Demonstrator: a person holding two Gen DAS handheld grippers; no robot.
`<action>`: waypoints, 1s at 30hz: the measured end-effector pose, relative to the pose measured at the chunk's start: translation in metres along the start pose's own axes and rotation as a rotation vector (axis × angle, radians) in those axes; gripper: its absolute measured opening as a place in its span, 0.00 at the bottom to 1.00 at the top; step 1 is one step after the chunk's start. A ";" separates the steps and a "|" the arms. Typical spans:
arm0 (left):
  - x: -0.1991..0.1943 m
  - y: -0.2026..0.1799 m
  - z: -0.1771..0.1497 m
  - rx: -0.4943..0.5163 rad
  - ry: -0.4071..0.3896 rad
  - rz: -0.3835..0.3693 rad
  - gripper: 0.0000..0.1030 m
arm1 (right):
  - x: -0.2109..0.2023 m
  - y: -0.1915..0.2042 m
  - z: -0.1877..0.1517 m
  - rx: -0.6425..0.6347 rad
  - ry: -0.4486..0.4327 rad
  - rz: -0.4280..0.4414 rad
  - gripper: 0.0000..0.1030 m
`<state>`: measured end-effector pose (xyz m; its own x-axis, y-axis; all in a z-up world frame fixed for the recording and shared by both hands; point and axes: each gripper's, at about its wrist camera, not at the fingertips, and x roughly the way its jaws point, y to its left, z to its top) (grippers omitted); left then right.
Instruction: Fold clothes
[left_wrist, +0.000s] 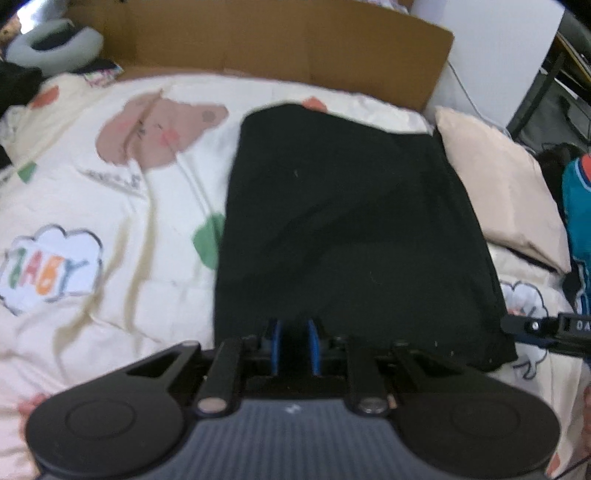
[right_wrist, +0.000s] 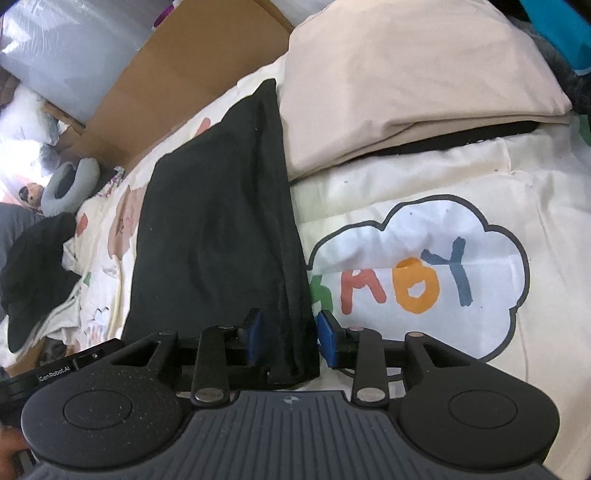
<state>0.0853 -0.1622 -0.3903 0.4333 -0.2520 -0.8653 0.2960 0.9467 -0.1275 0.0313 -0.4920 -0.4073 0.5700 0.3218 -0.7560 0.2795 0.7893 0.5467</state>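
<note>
Lying flat on the bed's printed quilt (right_wrist: 424, 184), the folded black garment (right_wrist: 214, 229) is sitting just beside a beige pillow (right_wrist: 406, 81). At the garment's near edge, the right claw (right_wrist: 290, 336) is standing apart around its corner, pads not pressing, while the left claw (left_wrist: 294, 345) is nearly together; whether it is pinching cloth I cannot tell. Judging by this, a fold is finishing, and next is calling for both claws to clear, then smooth or move the garment.

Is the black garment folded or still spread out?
Folded: the black garment lies as a neat rectangle on the quilt, with layered edges at its near corner.

My bed (left_wrist: 110, 314) wears a cream cartoon-print quilt (right_wrist: 461, 192). Brown cardboard (left_wrist: 258, 40) leans behind it, beside a white wall (left_wrist: 491, 48). Daylight glares in at left.
</note>
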 end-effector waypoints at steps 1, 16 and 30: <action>0.003 0.001 -0.004 0.000 0.015 0.000 0.17 | 0.002 -0.001 -0.001 -0.003 0.007 -0.005 0.33; 0.016 0.033 -0.024 0.037 0.097 0.078 0.02 | -0.023 -0.024 -0.027 0.055 0.051 0.010 0.31; -0.005 0.056 -0.014 -0.081 0.072 0.034 0.41 | -0.012 -0.016 -0.012 0.066 0.023 0.069 0.33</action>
<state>0.0876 -0.1054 -0.3998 0.3791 -0.2077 -0.9017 0.2108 0.9682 -0.1344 0.0108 -0.5027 -0.4114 0.5721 0.3871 -0.7231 0.2908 0.7286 0.6201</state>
